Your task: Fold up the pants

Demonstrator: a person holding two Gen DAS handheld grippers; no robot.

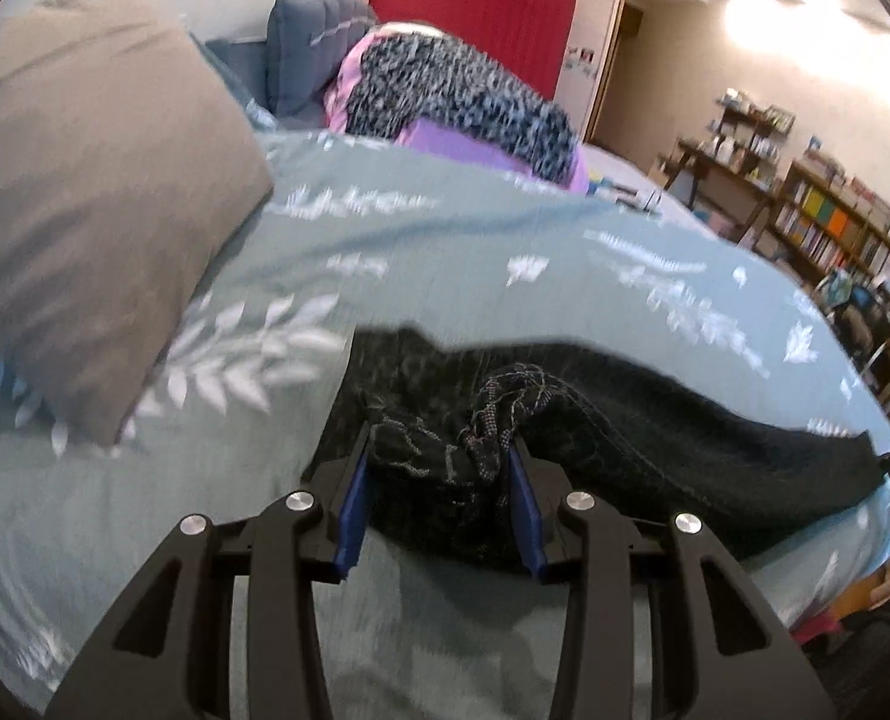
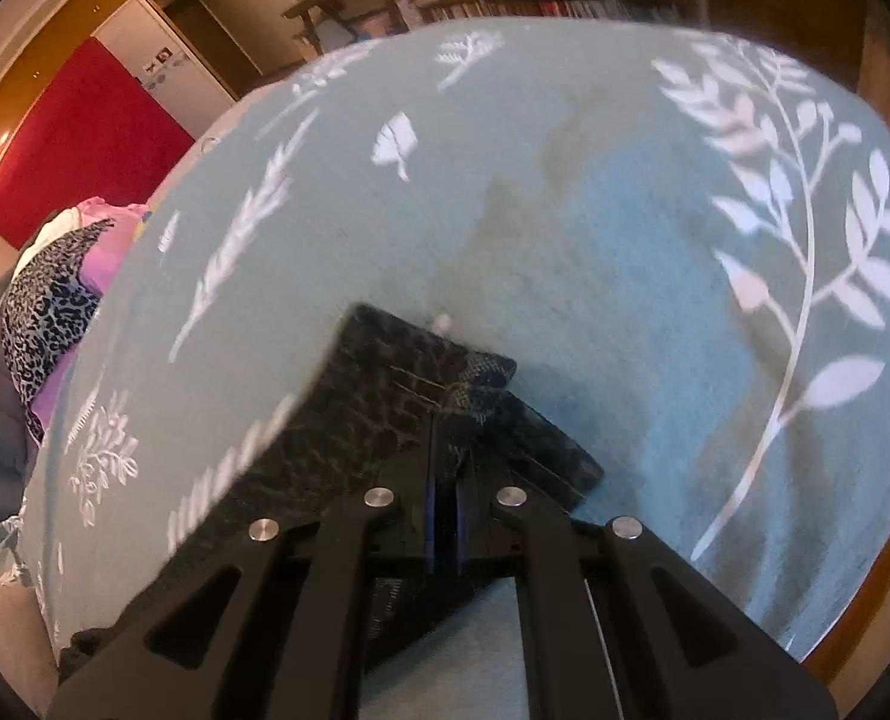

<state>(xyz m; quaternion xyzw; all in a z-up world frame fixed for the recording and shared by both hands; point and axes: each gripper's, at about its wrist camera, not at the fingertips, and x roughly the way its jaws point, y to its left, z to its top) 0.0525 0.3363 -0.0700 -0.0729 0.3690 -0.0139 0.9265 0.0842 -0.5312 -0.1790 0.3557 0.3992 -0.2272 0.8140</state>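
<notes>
Left wrist view: the left tool (image 1: 439,474) stands partly open, its blue pads (image 1: 349,516) pressed against either side of a bunched wad of the dark pants (image 1: 655,438). The cloth fills the gap between them, so this tool has hold of the pants. From the grip, the rest of the garment stretches toward 3 o'clock across the bedspread (image 1: 445,252), pale teal with white leaf prints. A grey-brown pillow (image 1: 85,192) lies at 10 o'clock. At 12 o'clock sits a heap of leopard-print and purple clothing (image 1: 445,96), with a dark blue cushion (image 1: 307,48) beside it and a red panel (image 1: 475,12) behind. Bookshelves (image 1: 835,228) line the wall at 2 o'clock.

Right wrist view: the right tool (image 2: 445,450) is fully closed, its blue pads pinching a thin layer of the pants (image 2: 385,396) between them. The cloth spreads flat toward 11 o'clock, ending in a squared edge on the bedspread (image 2: 565,210). The clothing heap (image 2: 55,300) shows at 9 o'clock, the red panel (image 2: 85,138) at 10 o'clock.
</notes>
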